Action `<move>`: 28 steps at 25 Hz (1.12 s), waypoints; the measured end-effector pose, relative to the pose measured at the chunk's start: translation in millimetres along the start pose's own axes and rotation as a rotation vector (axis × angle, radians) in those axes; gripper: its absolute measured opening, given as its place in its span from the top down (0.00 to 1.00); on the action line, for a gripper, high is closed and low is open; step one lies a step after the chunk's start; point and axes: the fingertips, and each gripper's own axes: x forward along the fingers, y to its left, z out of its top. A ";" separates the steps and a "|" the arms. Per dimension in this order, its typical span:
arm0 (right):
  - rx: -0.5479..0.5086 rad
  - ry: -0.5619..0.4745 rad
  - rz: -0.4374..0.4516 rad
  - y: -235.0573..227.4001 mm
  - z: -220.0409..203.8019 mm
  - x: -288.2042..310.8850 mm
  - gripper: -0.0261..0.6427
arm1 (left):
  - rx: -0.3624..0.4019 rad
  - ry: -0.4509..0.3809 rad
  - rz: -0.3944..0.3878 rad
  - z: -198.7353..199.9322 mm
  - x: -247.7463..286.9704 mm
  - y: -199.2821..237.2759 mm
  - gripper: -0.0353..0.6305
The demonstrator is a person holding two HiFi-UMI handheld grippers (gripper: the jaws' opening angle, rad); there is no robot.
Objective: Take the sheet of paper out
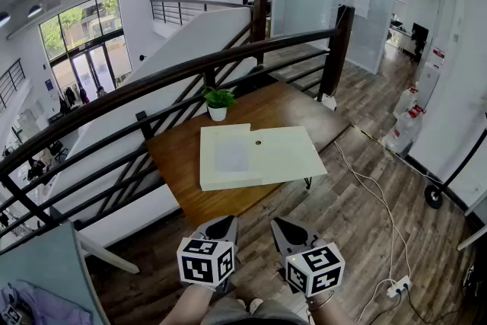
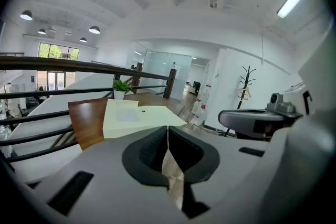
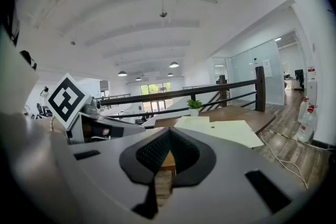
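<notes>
A flat, pale cream folder [image 1: 274, 160] lies on the wooden table [image 1: 179, 164] beside the dark railing [image 1: 190, 68], well ahead of you. It is the only paper item in sight. It rests flat with its front corner overhanging the table's near edge. A small dark round fastener [image 1: 258, 141] sits near its middle, and a paler, greyish rectangular patch [image 1: 232, 156] shows on its left half. Whether that patch is the sheet of paper cannot be told from here. A small potted plant [image 1: 219, 103] in a white pot stands just behind the folder at the table's far edge.

No writing can be read. The notices on the glass wall [image 1: 361, 0] and the red labels on the white containers [image 1: 403, 129] by the right wall are too small. The cube on each gripper carries only black-and-white square markers [image 1: 205, 261].

You hold both grippers low and close to your body, over the wood-plank floor and well apart from the table. The left gripper [image 2: 167, 131] has its black pads pressed together at the tips, with nothing between them. The right gripper [image 3: 169, 136] is likewise closed tip to tip and empty; only floor and table edge show through the gap behind its tips. In the head view the two grippers sit side by side, left [image 1: 221, 228] and right [image 1: 289, 231], both pointing toward the table and touching nothing.
</notes>
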 end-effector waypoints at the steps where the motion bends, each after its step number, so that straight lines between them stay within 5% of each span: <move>1: 0.004 -0.001 -0.003 -2.3 -0.7 -0.1 0.92 | 0.000 0.000 -0.007 -0.3 1.3 -2.9 0.92; 28: 0.104 0.085 0.045 -36.8 -46.2 15.1 0.92 | -0.092 0.045 -0.031 -33.1 42.5 -9.7 0.92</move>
